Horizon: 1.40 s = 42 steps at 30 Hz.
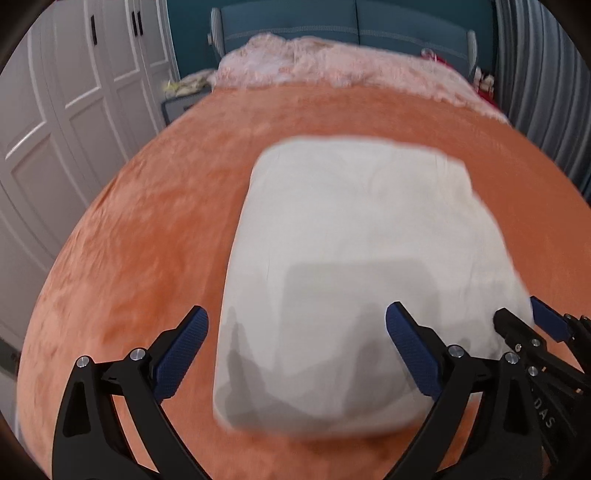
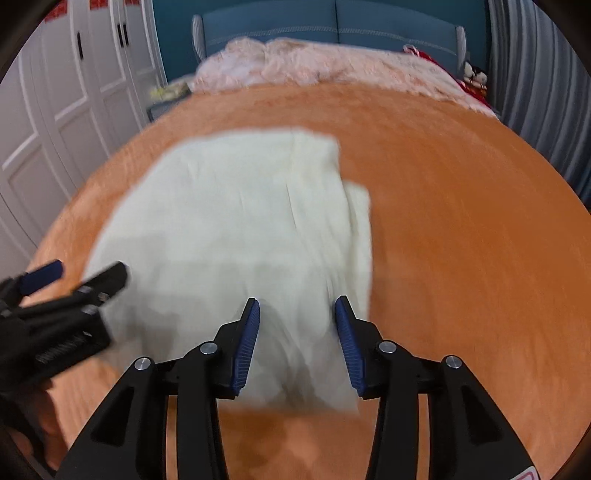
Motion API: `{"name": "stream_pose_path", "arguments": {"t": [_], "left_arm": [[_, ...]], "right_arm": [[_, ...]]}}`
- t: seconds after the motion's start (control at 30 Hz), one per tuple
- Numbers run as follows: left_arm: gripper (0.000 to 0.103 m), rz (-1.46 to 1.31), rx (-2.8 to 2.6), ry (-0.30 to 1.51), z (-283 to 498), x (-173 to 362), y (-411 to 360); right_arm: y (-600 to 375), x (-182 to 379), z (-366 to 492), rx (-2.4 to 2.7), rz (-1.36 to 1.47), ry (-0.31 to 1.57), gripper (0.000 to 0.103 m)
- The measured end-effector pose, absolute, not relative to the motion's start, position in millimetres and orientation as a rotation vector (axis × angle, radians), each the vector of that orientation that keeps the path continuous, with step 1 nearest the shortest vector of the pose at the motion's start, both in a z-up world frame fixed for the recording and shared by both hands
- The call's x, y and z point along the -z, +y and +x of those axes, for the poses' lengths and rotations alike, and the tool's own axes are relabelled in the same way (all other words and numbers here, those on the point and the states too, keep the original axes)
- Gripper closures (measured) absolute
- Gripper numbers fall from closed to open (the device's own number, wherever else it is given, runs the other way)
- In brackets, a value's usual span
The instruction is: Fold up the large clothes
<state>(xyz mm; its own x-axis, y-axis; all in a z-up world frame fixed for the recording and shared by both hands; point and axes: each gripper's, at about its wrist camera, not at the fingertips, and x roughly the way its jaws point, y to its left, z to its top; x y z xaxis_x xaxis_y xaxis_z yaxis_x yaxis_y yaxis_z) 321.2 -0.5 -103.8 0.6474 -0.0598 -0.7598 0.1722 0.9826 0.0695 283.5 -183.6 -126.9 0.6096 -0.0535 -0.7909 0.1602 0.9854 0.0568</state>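
Observation:
A cream-white garment [image 1: 362,258] lies folded into a thick rectangle on the orange bedspread [image 1: 147,229]. It also shows in the right wrist view [image 2: 236,221], with a narrower fold along its right side. My left gripper [image 1: 295,332] is open and empty, held over the garment's near left edge. My right gripper [image 2: 297,325] is open and empty over the garment's near right corner. The right gripper shows at the right edge of the left wrist view [image 1: 532,325]. The left gripper shows at the left edge of the right wrist view [image 2: 74,277]. Both views are motion-blurred.
A pink fluffy blanket [image 1: 332,62] lies bunched at the head of the bed before a blue headboard [image 1: 351,22]. White wardrobe doors [image 1: 66,92] stand to the left. A grey curtain [image 1: 546,81] hangs on the right. Red items [image 2: 476,85] sit at the bed's far right corner.

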Motion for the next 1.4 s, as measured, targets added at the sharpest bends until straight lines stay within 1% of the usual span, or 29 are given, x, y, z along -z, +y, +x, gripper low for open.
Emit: {"name": "stream_pose_path", "arguments": {"t": [0.13, 0.23, 0.3, 0.5, 0.57, 0.7, 0.87, 1.03, 1.4], "left_arm": [[0.007, 0.119, 0.11, 0.905, 312.5, 123.0, 4.2], [0.007, 0.073, 0.103, 0.93, 310.3, 125.3, 9.9], [0.008, 0.054, 0.104, 0.922, 301.4, 120.2, 14.6], [0.008, 0.053, 0.086, 0.9, 251.6, 112.5, 25.3], [0.007, 0.026, 0.083, 0.886, 230.5, 108.9, 30.8], [0.007, 0.013, 0.08, 0.881, 200.3, 102.7, 35.0], [0.007, 0.105, 0.06, 0.846, 163.3, 99.5, 31.5], [0.007, 0.165, 0.062, 0.826, 131.5, 94.1, 30.0], [0.007, 0.162, 0.053, 0.818, 98.8, 84.1, 38.6]], "right_arm": [[-188.5, 141.8, 282.3, 0.127, 0.181, 0.947, 0.061], [-186.8, 132.4, 271.5, 0.144, 0.205, 0.955, 0.061], [-178.8, 122.9, 253.5, 0.158, 0.168, 0.933, 0.06], [-162.0, 114.2, 193.1, 0.166, 0.157, 0.906, 0.04], [-159.6, 111.7, 177.5, 0.163, 0.161, 0.898, 0.036], [-151.2, 104.7, 143.9, 0.178, 0.14, 0.874, 0.034], [-143.0, 95.5, 115.6, 0.185, 0.12, 0.86, 0.032], [-135.3, 89.7, 93.2, 0.175, 0.102, 0.858, 0.032], [-127.1, 84.5, 53.5, 0.177, 0.087, 0.841, 0.031]]}}
